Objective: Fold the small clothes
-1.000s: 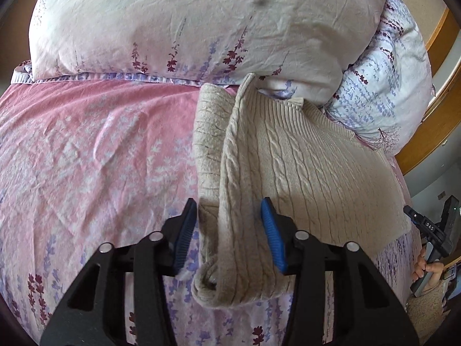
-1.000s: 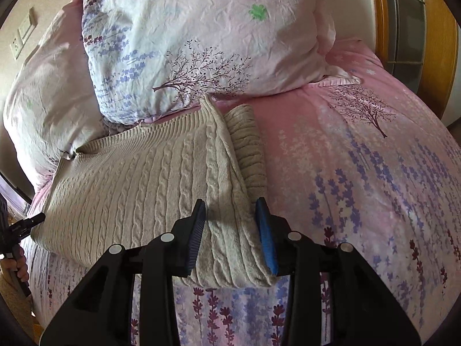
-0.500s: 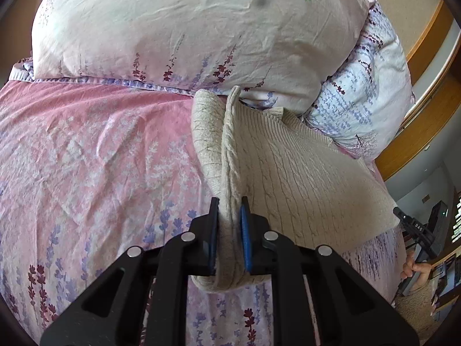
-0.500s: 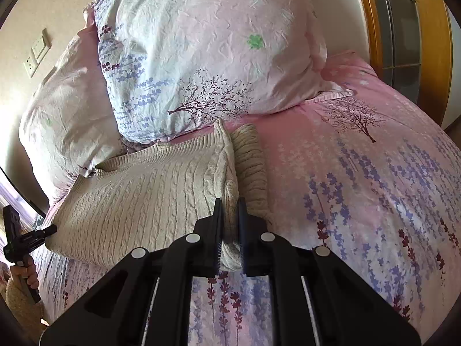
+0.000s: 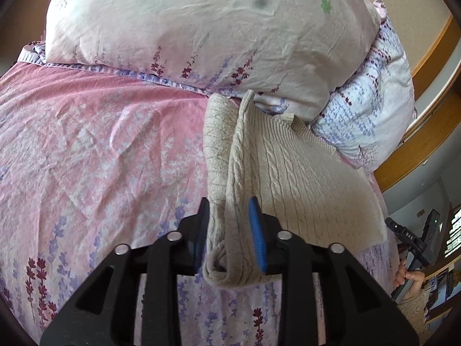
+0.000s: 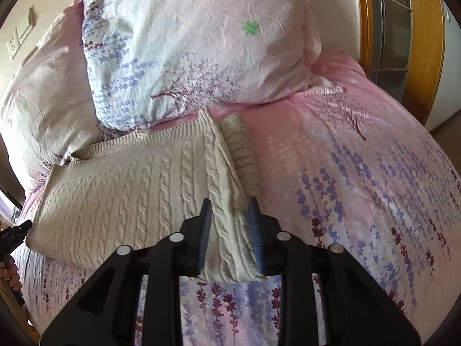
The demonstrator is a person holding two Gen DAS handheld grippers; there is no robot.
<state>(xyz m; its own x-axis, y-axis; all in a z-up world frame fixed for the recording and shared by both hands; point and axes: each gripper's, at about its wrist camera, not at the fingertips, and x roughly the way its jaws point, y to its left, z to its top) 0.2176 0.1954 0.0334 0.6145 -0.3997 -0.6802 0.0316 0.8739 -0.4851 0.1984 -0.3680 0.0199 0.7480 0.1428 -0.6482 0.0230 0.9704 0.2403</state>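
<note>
A cream cable-knit sweater (image 5: 305,178) is laid flat on the pink floral bedspread (image 5: 95,155), its far edge tucked against the pillows (image 5: 201,34) at the head of the bed. A narrow band of knit, apparently a sleeve and side edge, is raised into a ridge (image 5: 233,155) that runs from the near hem toward the pillows; in the right wrist view the same sweater (image 6: 129,190) is seen with its ridge (image 6: 222,167) standing above the flat body. The ridge is judged to be gathered so that the side can be folded over the body. The left gripper (image 5: 229,236) is placed at the near end of one ridge, its blue pads standing apart on either side of the fabric, which fills much of the gap; the jaws are part-open, and whether any pinch is applied cannot be told. The right gripper (image 6: 230,236) is set likewise at the near hem, jaws spread with knit lying between them, grip not confirmed. A second hand-held device (image 5: 415,239) is seen at the far right edge of the left view.
</note>
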